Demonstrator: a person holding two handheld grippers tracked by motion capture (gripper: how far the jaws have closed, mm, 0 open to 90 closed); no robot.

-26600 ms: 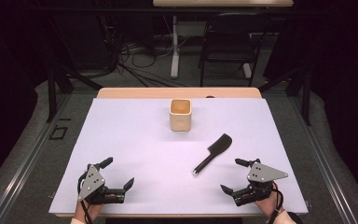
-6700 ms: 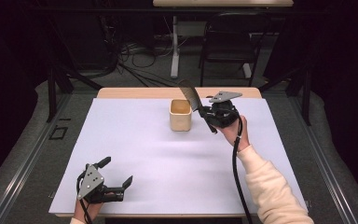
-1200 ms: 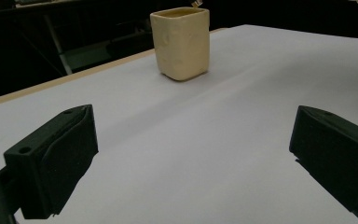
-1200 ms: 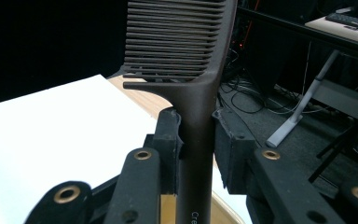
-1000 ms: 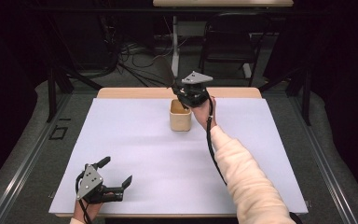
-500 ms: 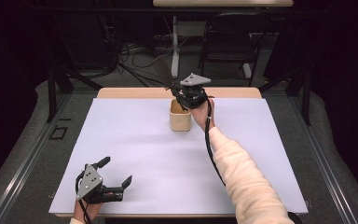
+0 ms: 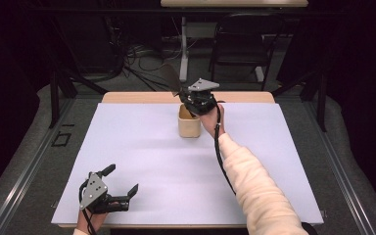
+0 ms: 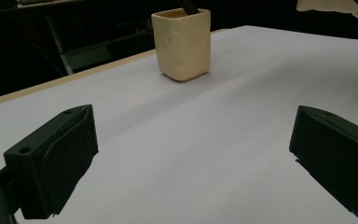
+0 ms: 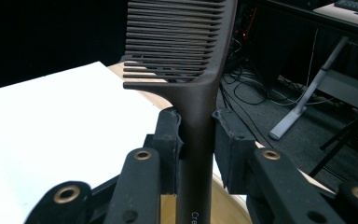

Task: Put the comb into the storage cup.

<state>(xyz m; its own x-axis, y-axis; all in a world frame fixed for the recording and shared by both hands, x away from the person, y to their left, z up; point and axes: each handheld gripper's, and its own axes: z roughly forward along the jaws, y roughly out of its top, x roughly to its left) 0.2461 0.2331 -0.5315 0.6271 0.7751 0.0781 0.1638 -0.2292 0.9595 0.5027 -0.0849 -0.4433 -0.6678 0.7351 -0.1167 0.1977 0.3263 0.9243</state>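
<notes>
Right gripper view puts the dark comb point(image 9: 193, 70) straight ahead of me, its handle pinched between my right gripper's point(image 9: 196, 135) two jaws, teeth pointing left and its head rising above them. Below the jaws I see the pale rim of the cream cup point(image 9: 223, 205), with the handle running down toward it. From the high view, the cup point(image 7: 189, 125) stands at the far middle of the white table point(image 7: 142, 161), and my right gripper point(image 7: 194, 104) sits just above its far edge, the comb's head point(image 7: 170, 78) tilting up and to the left. My left gripper point(image 7: 120, 188) rests at the near left edge, jaws spread wide apart with nothing between them, well apart from the cup.
</notes>
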